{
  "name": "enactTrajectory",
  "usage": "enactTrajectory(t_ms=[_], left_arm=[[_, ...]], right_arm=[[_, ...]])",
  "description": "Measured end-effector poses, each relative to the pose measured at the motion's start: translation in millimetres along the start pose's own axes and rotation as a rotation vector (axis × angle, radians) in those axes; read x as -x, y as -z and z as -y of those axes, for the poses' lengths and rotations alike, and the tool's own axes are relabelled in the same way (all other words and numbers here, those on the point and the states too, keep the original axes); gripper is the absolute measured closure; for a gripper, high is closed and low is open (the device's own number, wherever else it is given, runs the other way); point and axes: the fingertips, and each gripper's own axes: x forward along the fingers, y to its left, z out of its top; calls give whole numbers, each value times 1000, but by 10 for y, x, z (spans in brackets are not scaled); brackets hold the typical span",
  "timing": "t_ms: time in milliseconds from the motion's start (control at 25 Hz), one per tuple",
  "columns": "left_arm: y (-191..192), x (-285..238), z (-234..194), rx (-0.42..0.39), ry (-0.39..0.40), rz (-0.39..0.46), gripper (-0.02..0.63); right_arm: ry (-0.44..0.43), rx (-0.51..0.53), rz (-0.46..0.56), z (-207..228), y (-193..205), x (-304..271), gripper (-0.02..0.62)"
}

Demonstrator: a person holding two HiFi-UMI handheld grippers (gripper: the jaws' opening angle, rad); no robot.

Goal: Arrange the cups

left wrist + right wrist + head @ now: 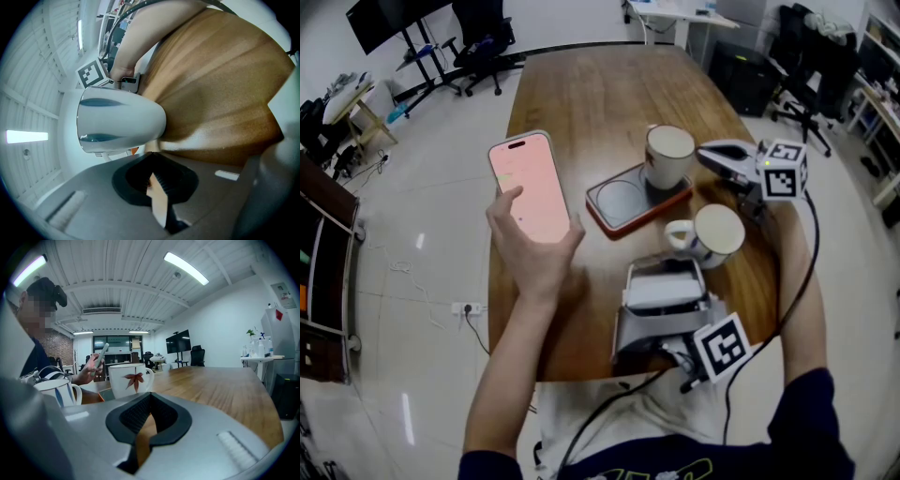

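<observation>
Seems about half done at most. Shows one white ceramic cup with a red leaf [668, 155] upright on the far half of a flat grey tray with orange rim [623, 202], with the round recess of the near half free. Shows also a white ceramic cup with blue stripes [715, 232], upright on the long brown wooden desk [581, 103] just beside the tray's near right edge, handle toward the tray. Probably leaves this second cup to be carried onto the free recess, though the wanted layout is only a guess.

No work in hand at this moment. Finds the left tool [664, 270] lying on its side at the near desk edge, held by nobody, jaws closed together on nothing, tips near the striped cup but apart from it. Finds the right tool [705, 153] in the right hand [123, 70], just beside the leaf cup, jaws likewise pressed together and empty. Finds the left hand [530, 248] busy with a phone with a pink screen [530, 183].

Smooth desk top, otherwise bare. Around it a pale glossy floor [422, 187], black office chairs [483, 47], a dark screen on a stand [389, 19] and a white power strip [467, 307] on the floor. Overhead, in the right gripper view, a white ribbed ceiling [140, 287] with strip lights [185, 268].
</observation>
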Motion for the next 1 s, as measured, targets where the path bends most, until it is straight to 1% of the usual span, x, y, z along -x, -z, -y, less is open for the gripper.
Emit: enactTrajectory(t_ms=[1000], left_arm=[[-19,-3,-4,2,-2,-2,606]], right_arm=[[4,2,-8,21,19,10,587]])
